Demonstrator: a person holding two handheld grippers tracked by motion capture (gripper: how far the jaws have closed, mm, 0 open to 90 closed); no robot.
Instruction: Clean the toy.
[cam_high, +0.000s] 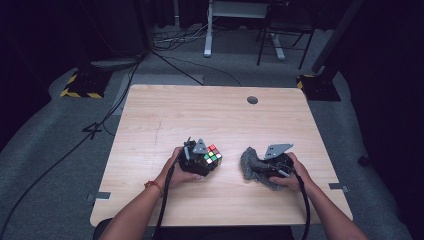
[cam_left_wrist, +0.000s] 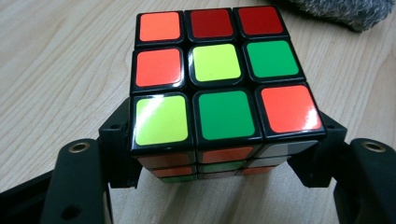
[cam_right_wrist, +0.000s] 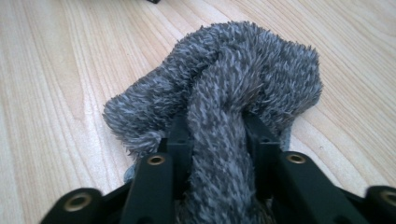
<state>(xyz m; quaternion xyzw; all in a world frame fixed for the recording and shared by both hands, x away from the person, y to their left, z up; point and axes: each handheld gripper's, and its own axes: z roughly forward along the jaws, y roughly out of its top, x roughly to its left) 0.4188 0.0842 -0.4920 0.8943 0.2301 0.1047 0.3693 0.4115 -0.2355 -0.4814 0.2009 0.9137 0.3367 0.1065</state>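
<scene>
A scrambled colour cube (cam_high: 213, 155) (cam_left_wrist: 219, 88) rests on the wooden table (cam_high: 210, 110), left of centre near the front. My left gripper (cam_high: 205, 161) (cam_left_wrist: 219, 161) is shut on the cube, its black jaws pressed against two opposite lower sides. Right of it lies a bunched grey fluffy cloth (cam_high: 252, 162) (cam_right_wrist: 224, 102). My right gripper (cam_high: 260, 167) (cam_right_wrist: 217, 140) is shut on a fold of that cloth, which bulges up between and over the jaws. A hand holds each gripper from the table's front edge.
A small round grommet hole (cam_high: 252, 100) sits near the table's far edge. Beyond the table stand a white desk leg (cam_high: 208, 30), a dark chair frame (cam_high: 285, 35), floor cables (cam_high: 125, 85) and yellow-black striped bases (cam_high: 82, 87).
</scene>
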